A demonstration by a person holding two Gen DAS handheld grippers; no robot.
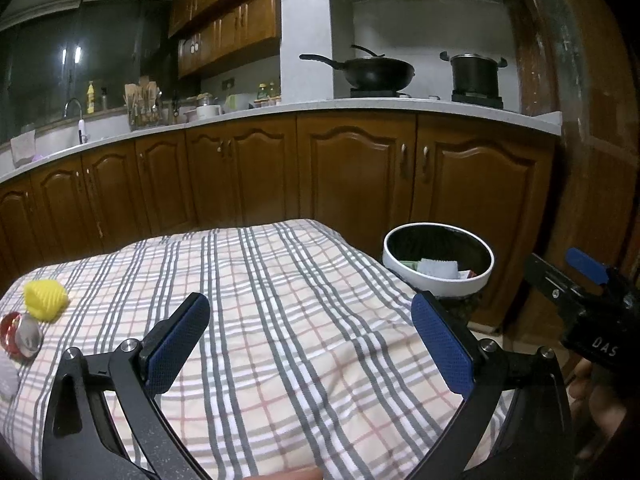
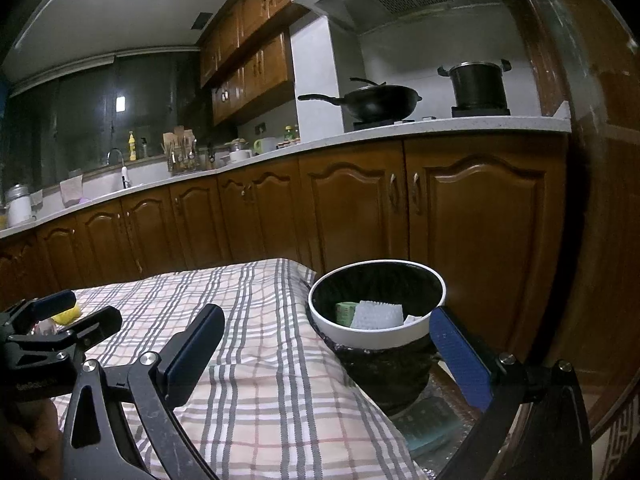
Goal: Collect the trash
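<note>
A white-rimmed trash bin (image 1: 436, 280) with a black liner stands off the right edge of the plaid-covered table (image 1: 280, 320); it also shows in the right wrist view (image 2: 380, 334). It holds a green packet (image 2: 345, 313) and white foam (image 2: 378, 315). A yellow ribbed piece (image 1: 45, 299) and a red and silver wrapper (image 1: 20, 334) lie at the table's left. My left gripper (image 1: 310, 340) is open and empty above the cloth. My right gripper (image 2: 324, 354) is open and empty, just in front of the bin.
Brown kitchen cabinets (image 1: 360, 176) with a white counter run behind the table. A black wok (image 1: 376, 70) and a pot (image 1: 474, 74) sit on the stove. A wooden door (image 1: 580, 120) stands at the right. A dark flat object (image 2: 430, 424) lies beside the bin's base.
</note>
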